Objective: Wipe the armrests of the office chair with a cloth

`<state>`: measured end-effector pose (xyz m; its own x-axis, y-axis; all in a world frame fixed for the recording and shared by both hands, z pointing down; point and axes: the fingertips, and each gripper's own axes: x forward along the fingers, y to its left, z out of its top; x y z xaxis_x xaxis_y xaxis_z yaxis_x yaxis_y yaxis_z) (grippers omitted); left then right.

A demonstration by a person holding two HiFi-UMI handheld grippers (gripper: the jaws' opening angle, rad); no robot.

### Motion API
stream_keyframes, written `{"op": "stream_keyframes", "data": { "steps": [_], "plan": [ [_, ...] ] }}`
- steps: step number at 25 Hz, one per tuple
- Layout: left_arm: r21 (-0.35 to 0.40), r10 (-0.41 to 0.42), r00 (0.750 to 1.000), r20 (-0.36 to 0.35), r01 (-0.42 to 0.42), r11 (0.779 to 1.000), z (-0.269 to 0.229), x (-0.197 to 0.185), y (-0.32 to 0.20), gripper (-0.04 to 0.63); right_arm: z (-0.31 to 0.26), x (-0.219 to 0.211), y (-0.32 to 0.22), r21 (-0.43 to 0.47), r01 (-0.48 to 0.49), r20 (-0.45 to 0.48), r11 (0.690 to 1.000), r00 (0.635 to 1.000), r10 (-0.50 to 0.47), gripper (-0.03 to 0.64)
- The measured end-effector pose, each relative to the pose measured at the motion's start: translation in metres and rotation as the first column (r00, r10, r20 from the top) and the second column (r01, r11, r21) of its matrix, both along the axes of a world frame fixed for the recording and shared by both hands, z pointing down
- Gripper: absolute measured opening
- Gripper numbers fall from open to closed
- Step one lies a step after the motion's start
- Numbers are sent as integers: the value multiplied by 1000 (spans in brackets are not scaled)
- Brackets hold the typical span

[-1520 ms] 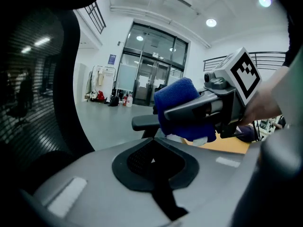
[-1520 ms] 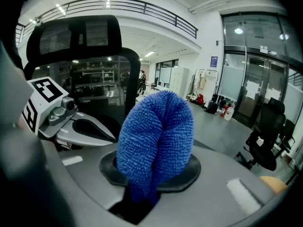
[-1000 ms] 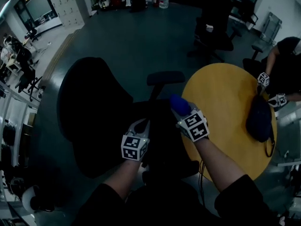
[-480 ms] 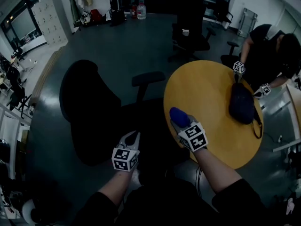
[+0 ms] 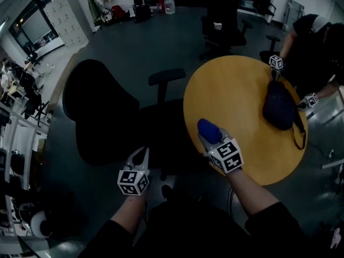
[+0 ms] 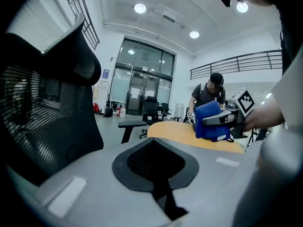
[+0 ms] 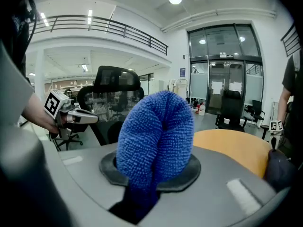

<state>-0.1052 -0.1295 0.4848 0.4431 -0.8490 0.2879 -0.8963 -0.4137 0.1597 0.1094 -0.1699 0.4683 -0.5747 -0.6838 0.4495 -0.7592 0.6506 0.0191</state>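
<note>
Both grippers have drawn back toward the person since a second ago. The left gripper (image 5: pixel 141 153) has slid off the seat toward 7 o'clock. The right gripper (image 5: pixel 214 142) has moved from the gap beside the seat to the near-left rim of the round yellow surface (image 5: pixel 239 93).

The blue cloth (image 5: pixel 207 128) is bunched between the right jaws, which are clamped on it. In the right gripper view it bulges so far up that it hides the jaw tips and much of the room behind. The left jaws are closed with nothing between them; in the head view their white tips meet in a point.

The office chair (image 5: pixel 97 112) lies at 11 o'clock from the left gripper, its black back and seat merging in the dim head view. One armrest (image 5: pixel 167 78) stands clear at 12 o'clock, well apart from the cloth. The nearer side of the chair is lost against the person's dark clothing.

The left gripper view shows what the head view blurs: the mesh of the chair back (image 6: pixel 42 103) at 9 o'clock and the cloth wrapped round the right jaws at 3 o'clock. Only the right gripper view shows the chair's headrest (image 7: pixel 116 81).

On the surface at 2 o'clock lies a dark bag (image 5: pixel 279 109). A second person (image 5: pixel 314 36), cut off by the frame edge, holds marker-cubed grippers beside it.
</note>
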Motion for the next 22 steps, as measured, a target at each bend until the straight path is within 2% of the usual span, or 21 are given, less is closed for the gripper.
{"op": "stream_keyframes", "data": {
  "steps": [7, 12, 16, 22],
  "plan": [
    [-21, -98, 994, 54, 99, 995, 2, 21, 46, 14, 13, 51, 36, -24, 13, 69, 1000, 998, -11, 104],
    [-57, -135, 988, 79, 140, 989, 21, 24, 69, 14, 34, 73, 46, -58, 0, 86, 998, 996, 5, 104],
    [-82, -106, 989, 99, 114, 990, 38, 25, 83, 14, 42, 78, 56, -72, -19, 67, 997, 997, 23, 104],
    [-145, -1, 995, 103, 16, 989, 77, 39, 101, 14, 52, 87, 64, -84, -70, 16, 994, 997, 71, 106]
  ]
}}
